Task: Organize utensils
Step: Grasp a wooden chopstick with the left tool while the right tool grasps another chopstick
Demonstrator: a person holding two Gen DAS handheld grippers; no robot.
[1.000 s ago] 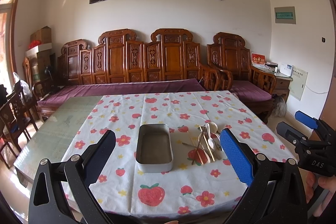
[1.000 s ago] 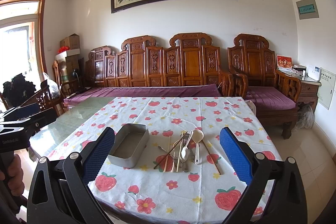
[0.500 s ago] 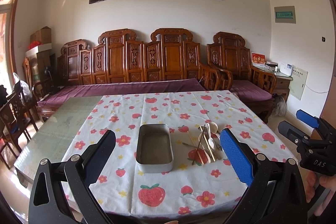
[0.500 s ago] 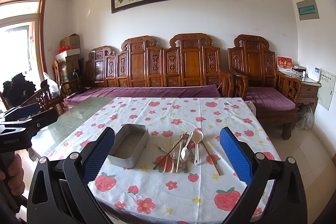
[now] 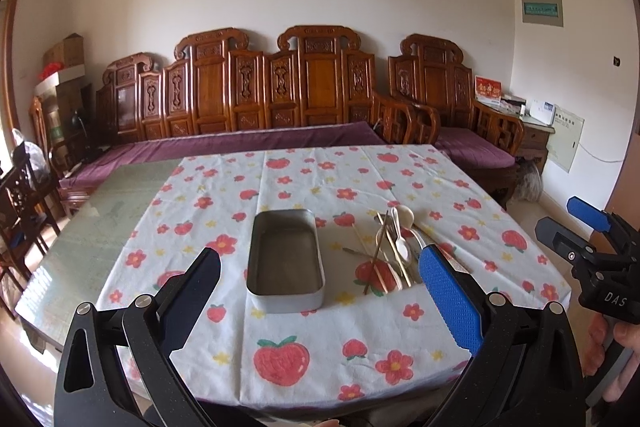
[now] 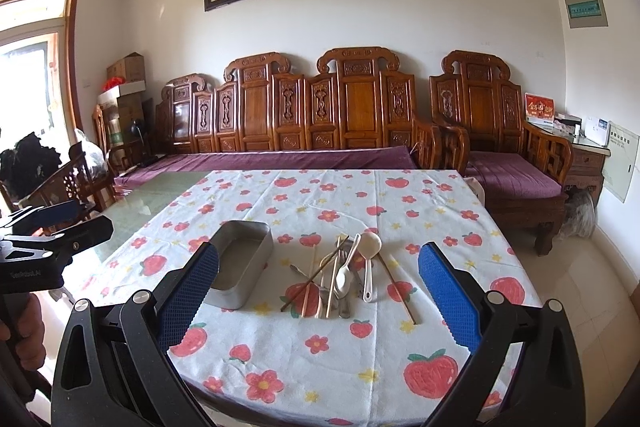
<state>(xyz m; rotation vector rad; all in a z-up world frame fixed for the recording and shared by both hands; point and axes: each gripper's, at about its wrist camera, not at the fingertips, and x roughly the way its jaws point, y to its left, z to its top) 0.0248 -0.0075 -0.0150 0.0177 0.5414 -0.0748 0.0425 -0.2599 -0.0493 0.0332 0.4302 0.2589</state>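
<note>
left wrist: one empty metal tin (image 5: 285,261) on the strawberry tablecloth (image 5: 320,339), utensil pile (image 5: 390,247) just right of it, left gripper (image 5: 320,291) wide apart, holding nothing | right wrist: pile (image 6: 340,275) has two white spoons, several chopsticks, right gripper (image 6: 318,291) wide apart too, touching nothing

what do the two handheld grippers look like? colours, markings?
Both are matte black linkage frames with silver pivot bolts and textured blue pads. The left gripper shows one blue pad, the other facing away and dark; the right gripper shows both. The right's body reads "DAS" in the left view. No sleeves or cables visible.
</note>
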